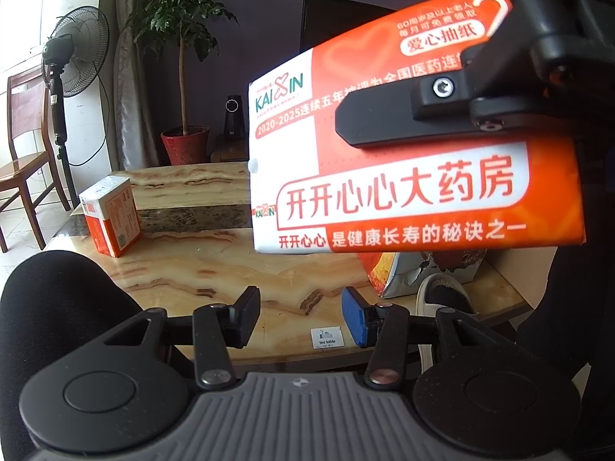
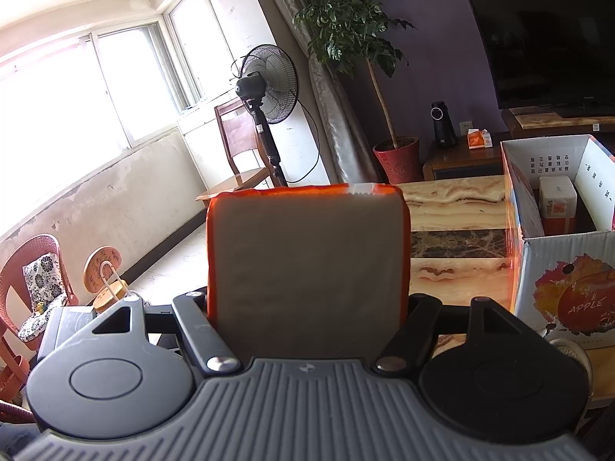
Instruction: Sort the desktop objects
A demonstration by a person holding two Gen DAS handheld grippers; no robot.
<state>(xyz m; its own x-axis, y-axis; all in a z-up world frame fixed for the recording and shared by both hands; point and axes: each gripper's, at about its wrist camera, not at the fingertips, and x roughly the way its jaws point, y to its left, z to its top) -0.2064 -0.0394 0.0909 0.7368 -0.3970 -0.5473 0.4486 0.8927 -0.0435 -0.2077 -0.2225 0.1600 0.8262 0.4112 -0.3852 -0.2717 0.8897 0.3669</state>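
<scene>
1. At the far left of the table (image 1: 215, 269), in the left wrist view, a small orange-and-white box (image 1: 111, 215) stands upright, well apart from everything else. It looks stiff-walled and light, so taking it across its two broad faces would probably suit it best.
2. The left gripper (image 1: 303, 317) hangs low over the near table edge with its fingers (image 1: 248, 317) apart and nothing between them. It is empty.
3. To the right, the right gripper (image 1: 472, 88) holds the orange tissue pack (image 1: 403, 176) in the air above the table, tilted, with one black finger lying across its upper printed face.
4. In the right wrist view the pack (image 2: 307, 265) fills the gap between the right gripper's fingers (image 2: 200, 326), so they are closed on its two sides. The pack looks soft and compressible, with a glossy film wrapper that could slip. It is likely light. A grip across the middle of its width, as here, seems safer than one at a corner, where the film would crumple.
5. Furthest right stands the open cardboard apple box (image 2: 569, 292), with a white-and-orange carton (image 2: 557, 199) already inside. I judge it the likely place for the pack, which should drop in without harm.
</scene>
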